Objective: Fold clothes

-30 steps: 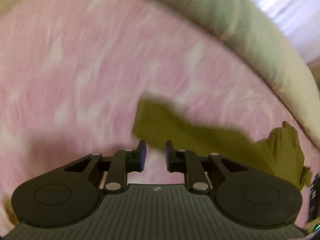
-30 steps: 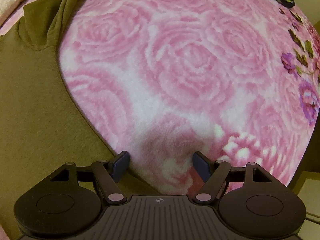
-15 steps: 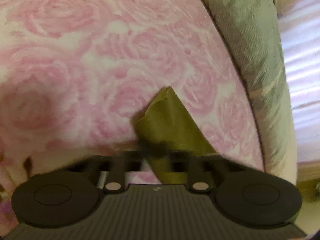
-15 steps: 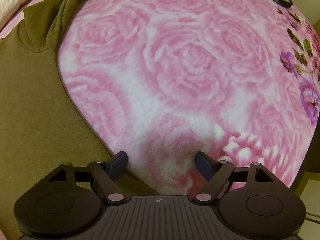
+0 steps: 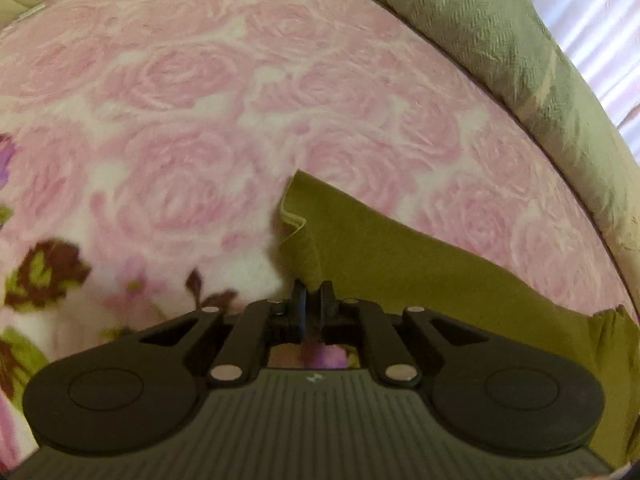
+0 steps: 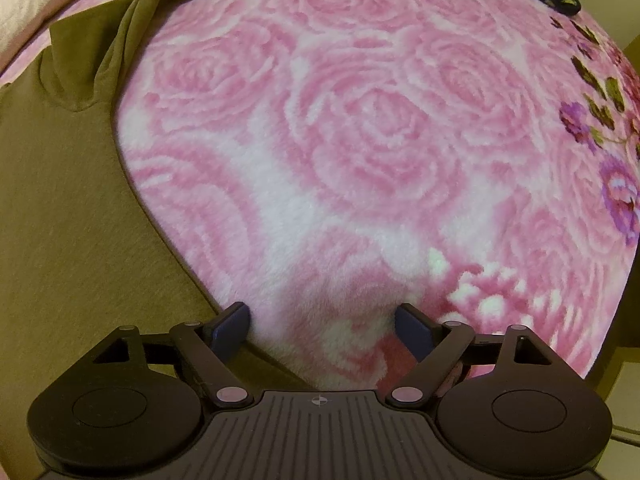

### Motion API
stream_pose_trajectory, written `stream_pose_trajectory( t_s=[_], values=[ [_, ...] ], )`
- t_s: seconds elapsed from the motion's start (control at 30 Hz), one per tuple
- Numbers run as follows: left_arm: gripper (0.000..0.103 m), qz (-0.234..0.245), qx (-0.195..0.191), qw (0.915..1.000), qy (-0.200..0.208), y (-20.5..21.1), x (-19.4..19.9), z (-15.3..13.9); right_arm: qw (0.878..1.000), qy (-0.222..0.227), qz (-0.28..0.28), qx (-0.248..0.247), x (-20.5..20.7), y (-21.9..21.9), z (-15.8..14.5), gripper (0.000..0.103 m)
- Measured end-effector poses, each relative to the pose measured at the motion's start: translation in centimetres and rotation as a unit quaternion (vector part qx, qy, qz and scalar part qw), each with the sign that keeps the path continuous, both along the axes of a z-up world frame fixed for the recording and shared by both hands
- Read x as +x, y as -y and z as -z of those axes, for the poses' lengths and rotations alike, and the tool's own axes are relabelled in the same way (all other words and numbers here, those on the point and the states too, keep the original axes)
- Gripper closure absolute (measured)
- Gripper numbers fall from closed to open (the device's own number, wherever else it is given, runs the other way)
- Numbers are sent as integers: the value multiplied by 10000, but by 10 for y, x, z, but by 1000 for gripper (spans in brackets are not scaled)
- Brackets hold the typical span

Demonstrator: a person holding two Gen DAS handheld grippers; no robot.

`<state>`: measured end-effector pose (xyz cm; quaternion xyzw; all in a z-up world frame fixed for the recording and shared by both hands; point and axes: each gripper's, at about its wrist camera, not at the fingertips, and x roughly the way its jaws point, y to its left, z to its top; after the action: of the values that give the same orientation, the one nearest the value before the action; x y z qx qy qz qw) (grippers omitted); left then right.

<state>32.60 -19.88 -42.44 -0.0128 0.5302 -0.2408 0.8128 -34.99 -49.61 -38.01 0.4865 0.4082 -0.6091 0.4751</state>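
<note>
We have the left gripper (image 5: 311, 294) pinched on a corner of the olive garment (image 5: 400, 256), its jaws just closed on the cloth, so that end can be lifted and carried over for a fold. The garment lies on the pink rose blanket (image 5: 192, 92) on the bed, its other end flat beside the right gripper (image 6: 322, 320). There the jaws have just been opening, nothing between them, likely having let the fabric go.
</note>
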Motion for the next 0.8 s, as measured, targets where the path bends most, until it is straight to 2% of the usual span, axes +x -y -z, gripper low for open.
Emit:
stream_pose_trajectory(
  t_s=[0.1, 0.2, 0.27, 0.33, 0.37, 0.43, 0.47, 0.53, 0.6, 0.63, 0.7, 0.8],
  values=[
    [97, -137, 148, 9998, 71, -7, -15, -4, 9999, 84, -62, -12, -2, 1, 0, 15],
    [91, -308, 467, 9981, 266, -14, -34, -13, 9996, 224, -155, -92, -4, -1, -1, 11],
    [83, -621, 811, 9941, 367, -19, -45, -20, 9989, 360, -286, -83, -6, -1, -2, 7],
    [85, -1019, 1133, 9877, 341, -23, -57, -28, 9976, 458, -517, 44, -7, 1, -2, 6],
    [85, -1147, 1141, 9864, 278, -25, -64, -32, 9967, 499, -625, 154, -8, 4, -3, 6],
    [85, -1107, 1025, 9883, 230, -21, -85, -44, 9944, 498, -869, 334, -7, 11, -1, 6],
    [85, -943, 922, 9910, 227, -14, -99, -51, 9934, 398, -1042, 254, -8, 18, -7, 6],
    [85, -529, 639, 9965, 121, 4, -130, -61, 9903, 401, -1312, -201, -16, 34, -25, 7],
    [85, -141, 351, 9993, -29, 27, -167, -68, 9860, 658, -1404, -604, -30, 61, -41, 7],
    [85, -7, 209, 9997, -114, 39, -185, -69, 9852, 852, -1328, -675, -35, 81, -42, 10],
    [84, 156, -94, 9994, -310, 63, -219, -69, 9840, 1286, -1018, -698, -58, 124, -44, 29],
    [83, 164, -564, 9958, -701, 93, -256, -65, 9792, 1870, -445, -644, -91, 185, -51, 29]
  ],
)
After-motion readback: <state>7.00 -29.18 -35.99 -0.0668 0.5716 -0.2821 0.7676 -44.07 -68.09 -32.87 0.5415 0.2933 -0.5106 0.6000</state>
